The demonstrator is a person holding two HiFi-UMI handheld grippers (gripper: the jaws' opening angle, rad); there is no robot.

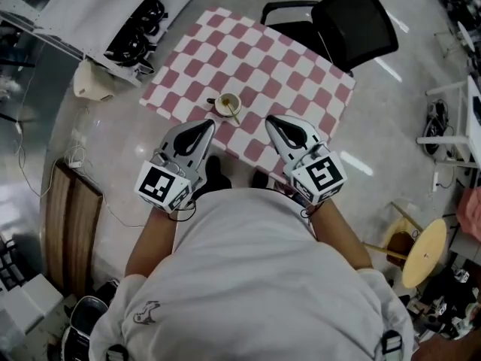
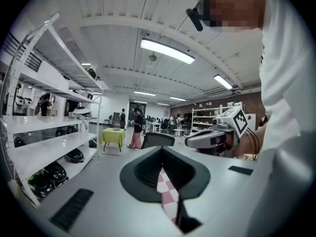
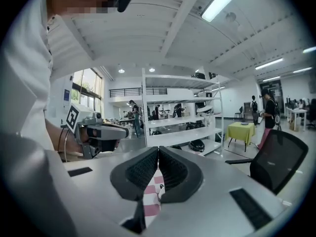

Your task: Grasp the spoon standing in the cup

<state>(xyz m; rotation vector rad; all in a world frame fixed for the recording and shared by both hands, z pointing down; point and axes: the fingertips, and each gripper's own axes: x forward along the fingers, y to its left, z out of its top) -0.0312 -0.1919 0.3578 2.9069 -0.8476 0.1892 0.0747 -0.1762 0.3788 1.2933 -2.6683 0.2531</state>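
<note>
A small pale cup [image 1: 227,104] stands near the front edge of a table covered in a red-and-white checked cloth [image 1: 255,66]. A spoon [image 1: 234,112] leans in the cup, its handle pointing toward me. My left gripper [image 1: 207,124] hovers just in front of the cup, slightly left of it, its jaws pressed together and empty. My right gripper [image 1: 272,120] hovers to the right of the cup, also shut and empty. In the left gripper view the shut jaws [image 2: 162,150] point level across the room, and so do those [image 3: 158,149] in the right gripper view. Neither gripper view shows the cup clearly.
A black office chair [image 1: 342,25] stands at the table's far right corner. White shelving [image 1: 90,13] holding dark helmets runs along the left, with a beige bag [image 1: 94,83] below it. A wooden bench [image 1: 68,216] is at lower left and a round stool [image 1: 422,250] at right.
</note>
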